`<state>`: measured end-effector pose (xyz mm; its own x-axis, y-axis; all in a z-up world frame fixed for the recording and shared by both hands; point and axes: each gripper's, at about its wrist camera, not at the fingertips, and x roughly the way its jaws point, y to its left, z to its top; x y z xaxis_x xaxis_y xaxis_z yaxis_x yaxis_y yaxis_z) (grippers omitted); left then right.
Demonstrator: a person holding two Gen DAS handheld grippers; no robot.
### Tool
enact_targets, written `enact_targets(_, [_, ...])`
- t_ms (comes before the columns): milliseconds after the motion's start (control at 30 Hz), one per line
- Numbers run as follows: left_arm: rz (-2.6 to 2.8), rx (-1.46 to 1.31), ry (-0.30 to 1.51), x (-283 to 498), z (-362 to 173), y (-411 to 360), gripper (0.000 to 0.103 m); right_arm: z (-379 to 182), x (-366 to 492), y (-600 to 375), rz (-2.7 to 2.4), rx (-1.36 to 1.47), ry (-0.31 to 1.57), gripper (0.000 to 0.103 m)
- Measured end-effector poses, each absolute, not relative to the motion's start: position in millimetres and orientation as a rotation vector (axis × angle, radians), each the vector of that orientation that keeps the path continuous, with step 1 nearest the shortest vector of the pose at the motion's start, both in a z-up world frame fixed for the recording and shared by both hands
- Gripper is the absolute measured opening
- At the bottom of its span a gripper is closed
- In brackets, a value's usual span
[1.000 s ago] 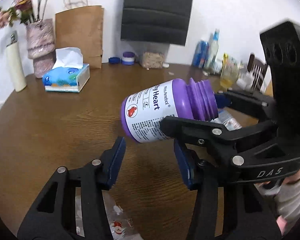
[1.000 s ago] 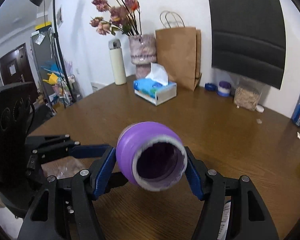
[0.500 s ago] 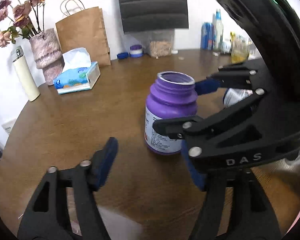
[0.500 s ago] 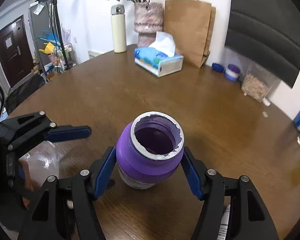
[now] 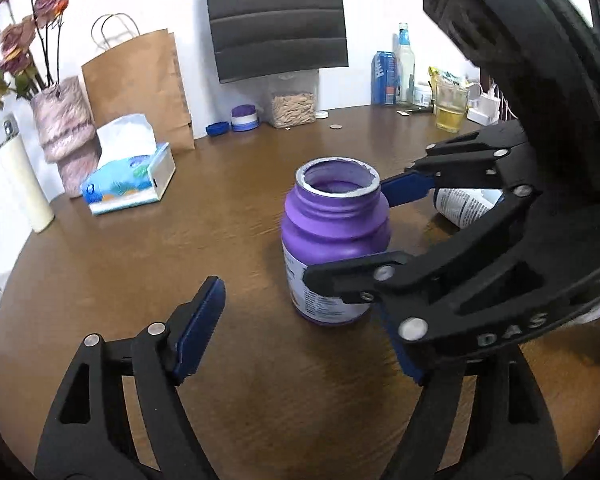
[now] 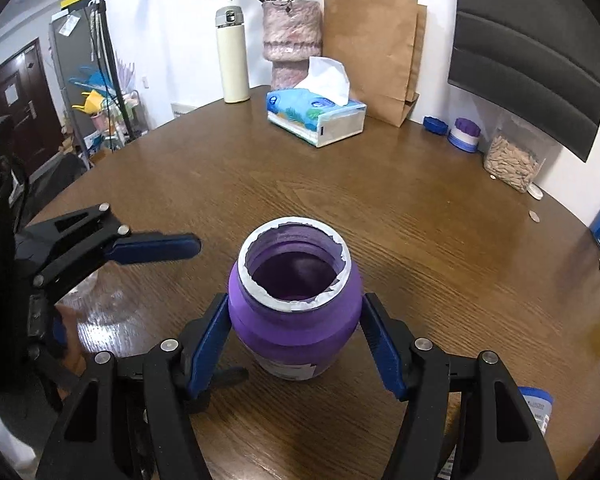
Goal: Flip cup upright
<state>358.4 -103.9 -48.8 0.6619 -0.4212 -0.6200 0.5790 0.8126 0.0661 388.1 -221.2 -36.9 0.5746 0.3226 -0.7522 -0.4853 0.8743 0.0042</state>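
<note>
The cup is a purple jar [image 6: 294, 304] with a white label and a torn foil rim. It stands upright on the brown table, mouth up, and also shows in the left wrist view [image 5: 336, 240]. My right gripper [image 6: 294, 340] is open around it, with a small gap between each blue pad and the jar. In the left wrist view the right gripper [image 5: 396, 232] straddles the jar. My left gripper [image 5: 304, 332] is open and empty, just left of the jar.
A tissue box [image 6: 316, 116], paper bag [image 6: 374, 52], pink vase [image 6: 292, 36] and cream flask [image 6: 232, 56] stand at the back. A seed container [image 6: 512, 162] and a small purple pot [image 6: 466, 134] are at the right. Another bottle [image 5: 464, 204] lies behind the right gripper.
The jar went from tilted on its side in the right gripper to standing upright on the table. The right gripper's jaws have opened off it.
</note>
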Motion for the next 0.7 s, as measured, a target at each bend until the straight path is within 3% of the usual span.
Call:
enact_targets(233, [-0.552, 0.212, 0.616, 356, -45, -96, 0.076, -27, 383, -223, 0.458, -0.202, 0.825, 0.071])
enact_targets(367, [-0.516, 0.201, 0.563, 341, -35, -87, 0.092, -14, 370, -226, 0.451, -0.191, 0.802, 0.071])
enact_targets(467, [-0.482, 0.179, 0.519, 328, -26, -73, 0.095, -1, 353, -233, 0.439, -0.165, 0.772, 0.071])
enact_targets(533, [-0.441, 0.169, 0.494, 316, -19, -62, 0.098, 7, 338, -241, 0.422, -0.138, 0.744, 0.08])
enact_targets(700, [-0.356, 0.141, 0.423, 283, -2, -39, 0.103, 24, 298, -252, 0.376, -0.121, 0.676, 0.081])
